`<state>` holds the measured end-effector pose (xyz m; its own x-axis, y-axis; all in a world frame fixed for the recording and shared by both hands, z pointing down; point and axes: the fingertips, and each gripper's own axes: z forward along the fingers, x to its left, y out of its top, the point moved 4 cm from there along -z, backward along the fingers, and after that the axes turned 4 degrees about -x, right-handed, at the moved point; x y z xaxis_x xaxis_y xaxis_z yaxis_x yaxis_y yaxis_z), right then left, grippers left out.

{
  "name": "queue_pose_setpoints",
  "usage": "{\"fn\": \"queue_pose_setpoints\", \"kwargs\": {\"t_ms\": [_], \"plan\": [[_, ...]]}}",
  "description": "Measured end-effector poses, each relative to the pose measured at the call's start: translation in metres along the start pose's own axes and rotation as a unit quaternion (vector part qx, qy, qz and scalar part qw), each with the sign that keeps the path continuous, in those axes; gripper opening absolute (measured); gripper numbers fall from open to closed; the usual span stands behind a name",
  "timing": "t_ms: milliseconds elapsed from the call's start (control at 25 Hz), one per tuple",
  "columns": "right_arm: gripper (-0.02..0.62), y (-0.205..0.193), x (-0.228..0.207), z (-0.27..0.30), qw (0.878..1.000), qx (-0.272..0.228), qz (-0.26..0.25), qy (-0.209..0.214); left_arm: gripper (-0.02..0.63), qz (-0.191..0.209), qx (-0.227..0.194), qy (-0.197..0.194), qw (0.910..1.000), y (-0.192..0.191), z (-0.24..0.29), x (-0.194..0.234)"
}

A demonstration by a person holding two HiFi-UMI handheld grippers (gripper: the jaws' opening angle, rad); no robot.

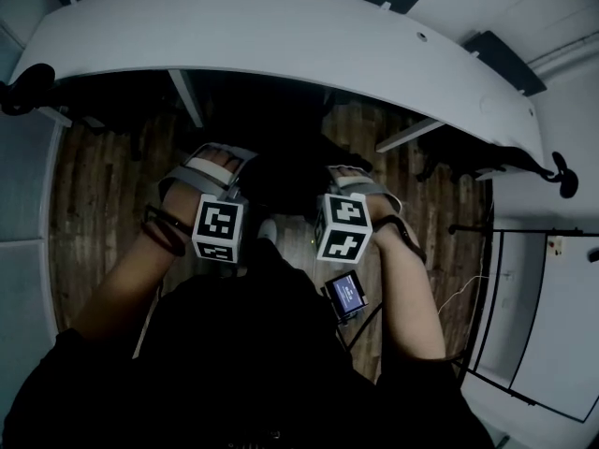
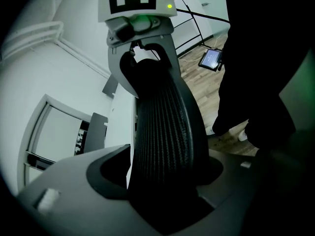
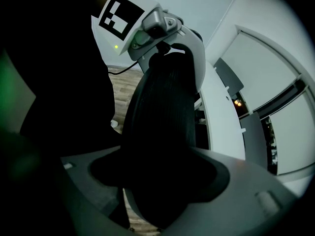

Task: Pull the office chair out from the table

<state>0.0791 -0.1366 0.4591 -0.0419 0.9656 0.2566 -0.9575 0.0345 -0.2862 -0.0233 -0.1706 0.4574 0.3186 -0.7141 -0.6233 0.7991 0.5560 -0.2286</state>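
Observation:
The office chair's black mesh backrest [image 1: 281,181] stands between my two grippers, a little short of the white curved table's [image 1: 281,26] front edge. My left gripper [image 1: 213,171] is shut on the backrest's top edge [image 2: 162,132], which fills the gap between its jaws [image 2: 165,181]. My right gripper [image 1: 351,183] is shut on the same edge [image 3: 162,112], further along. Each gripper view shows the other gripper clamped over the rim: the right one [image 2: 140,48] and the left one [image 3: 165,38]. The chair's seat and base are hidden in the dark.
Wooden floor lies under the table, with table legs [image 1: 187,96] at the back. A small lit screen [image 1: 346,295] with a cable lies by my right arm. A black-framed panel [image 1: 496,297] stands at the right. My dark-clothed body fills the lower part of the view.

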Motion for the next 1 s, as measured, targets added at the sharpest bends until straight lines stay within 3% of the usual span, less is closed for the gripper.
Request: {"fn": "queue_pose_setpoints", "kwargs": {"t_ms": [200,480,1000], "plan": [[0.342,0.026,0.036,0.0,1.0,0.002,0.004,0.003,0.308,0.0,-0.003,0.003,1.0,-0.001,-0.028,-0.035],[0.344,0.055,0.081,-0.004,1.0,0.013,0.018,-0.023,0.298,0.016,-0.027,0.052,0.9982,0.005,-0.067,-0.072],[0.344,0.08,0.184,-0.024,0.999,0.022,0.035,-0.034,0.285,0.014,-0.048,0.077,0.9958,0.053,-0.125,-0.155]]}}
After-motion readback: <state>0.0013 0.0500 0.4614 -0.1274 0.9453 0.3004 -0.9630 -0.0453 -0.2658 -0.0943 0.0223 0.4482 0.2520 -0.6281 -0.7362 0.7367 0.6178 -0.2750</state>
